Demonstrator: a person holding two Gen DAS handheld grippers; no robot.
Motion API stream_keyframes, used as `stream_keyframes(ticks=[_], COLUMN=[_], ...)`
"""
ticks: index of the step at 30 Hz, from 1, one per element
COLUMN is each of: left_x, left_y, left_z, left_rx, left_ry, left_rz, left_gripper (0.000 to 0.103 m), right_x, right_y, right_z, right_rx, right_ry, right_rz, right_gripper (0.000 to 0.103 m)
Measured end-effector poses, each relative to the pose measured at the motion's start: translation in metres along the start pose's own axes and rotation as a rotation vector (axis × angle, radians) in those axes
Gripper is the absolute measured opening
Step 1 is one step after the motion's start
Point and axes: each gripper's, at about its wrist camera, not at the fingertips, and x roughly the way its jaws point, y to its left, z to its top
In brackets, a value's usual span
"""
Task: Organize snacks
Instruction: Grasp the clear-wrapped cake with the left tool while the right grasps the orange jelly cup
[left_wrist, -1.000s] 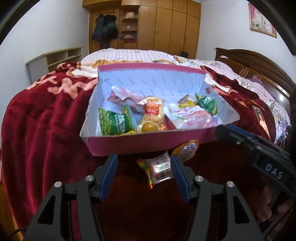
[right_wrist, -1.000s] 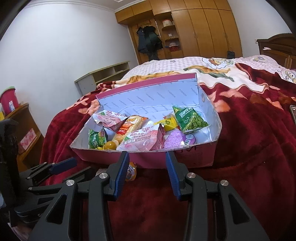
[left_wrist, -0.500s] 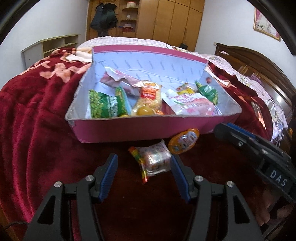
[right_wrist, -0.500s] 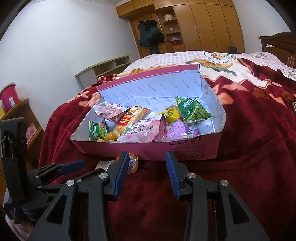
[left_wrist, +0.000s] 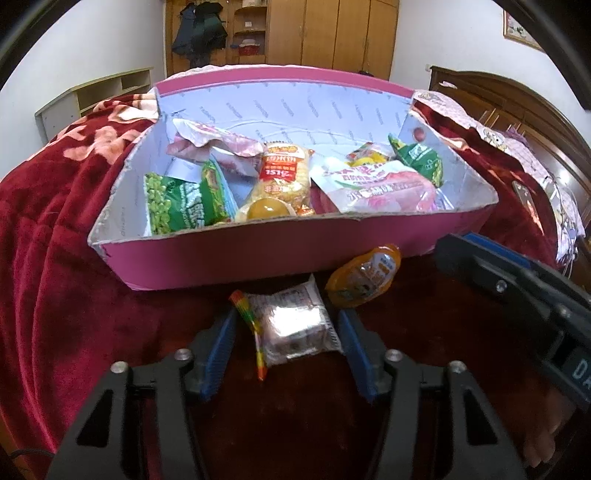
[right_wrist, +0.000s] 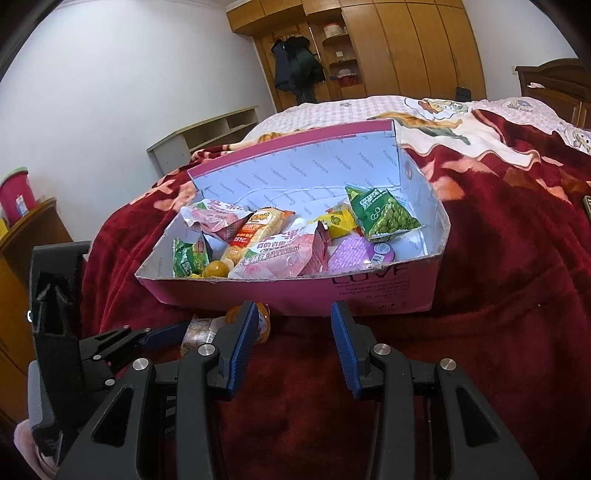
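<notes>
A pink cardboard box (left_wrist: 258, 254) holding several snack packets sits on the red blanket. In front of it lies a clear-wrapped snack packet (left_wrist: 291, 328) with a striped edge. My left gripper (left_wrist: 286, 339) straddles this packet and its jaws are closing; the right pad looks to be at the wrapper and the left pad is a sliver away. An orange jelly cup (left_wrist: 364, 280) lies just right of the packet, against the box. My right gripper (right_wrist: 293, 336) hovers open over bare blanket before the box (right_wrist: 295, 295), with nothing between its fingers.
The red blanket (right_wrist: 517, 295) covers the bed all around the box. A phone-like dark object (left_wrist: 522, 192) lies on the bed to the right, near the wooden headboard (left_wrist: 517, 107). A low shelf (left_wrist: 92, 92) and wardrobe (left_wrist: 314, 33) stand behind.
My left gripper has come down and forward onto the clear packet, and its jaws have narrowed around it. The right gripper has stayed where it was.
</notes>
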Motion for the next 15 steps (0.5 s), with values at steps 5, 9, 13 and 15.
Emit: stream_keyframes(ticks=[5,9,13,15], left_x=[-0.007,-0.018,-0.023,-0.022], left_y=[0.011,0.028,0.046,0.052], left_z=[-0.003,-0.007,-0.012,-0.014], left_rx=[-0.027,-0.06,-0.108,-0.124], left_ry=[-0.003,-0.028,-0.037,-0.033], left_rz=[-0.013,0.028,0.052,0.047], left_gripper=[0.042,0.042,0.042,0.042], right_x=[0.0,0.003,0.009,0.012], right_y=[0.0,0.002,0.008,0.012], right_z=[-0.001,-0.001,-0.004,-0.005], right_rx=[0.003,-0.003,-0.016,-0.029], right_ry=[0.006,0.022,0.049,0.065], right_rz=[0.004,0.015,0.029,0.035], right_gripper=[0.042,0.042,0.042,0.042])
